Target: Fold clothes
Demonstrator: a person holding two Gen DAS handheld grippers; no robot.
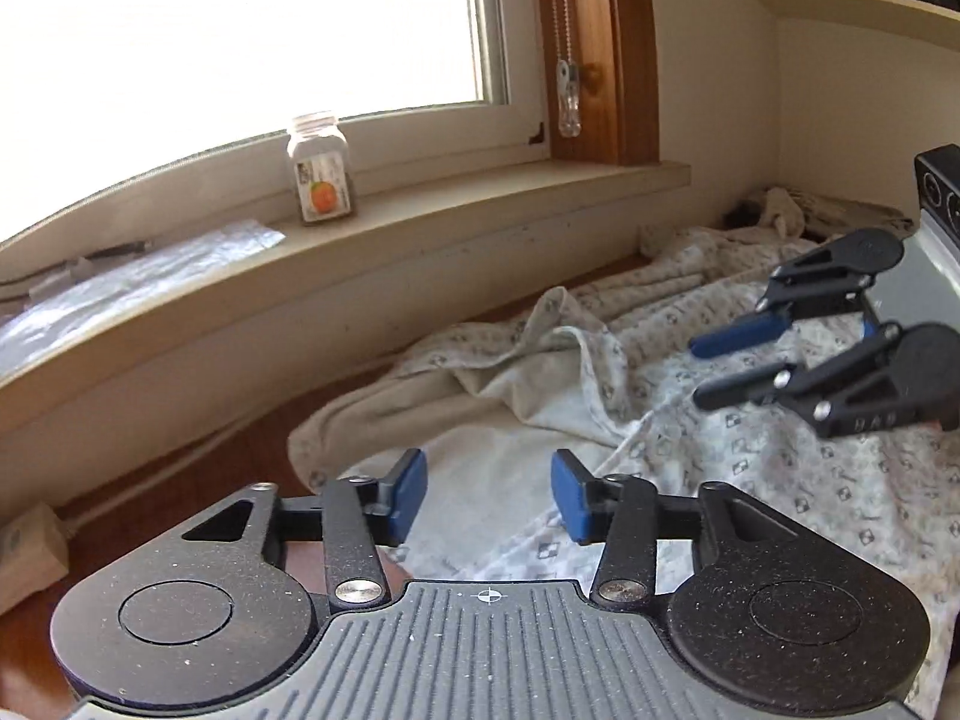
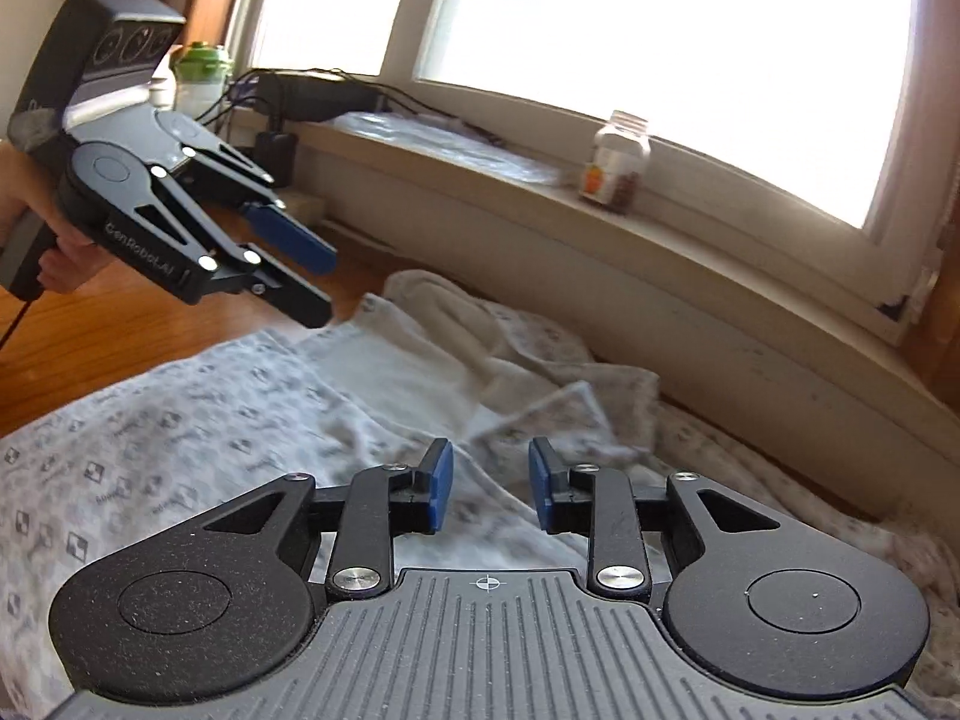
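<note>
Wooden floor (image 1: pixel 180 480) under a window sill (image 1: pixel 480 204) — rumpled patterned garment (image 1: pixel 780 480), both claws — left claw (image 1: pixel 489 495), right claw (image 2: pixel 489 492) — agape, empty.

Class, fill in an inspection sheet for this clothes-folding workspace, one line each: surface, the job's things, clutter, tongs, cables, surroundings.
Surface: wooden floor, bare beside the cloth.
Job's things: patterned garment lying crumpled and unfolded, bunched towards the wall.
Clutter: jar with an orange on its label, plastic sheet and green-lidded bottle, all on the windowsill.
Tongs: left tongs open, holding nothing; right tongs open, holding nothing; both above the garment.
Cables: dark cables along the sill's far end.
Surroundings: bright window, blind chain, shelf of books.
</note>
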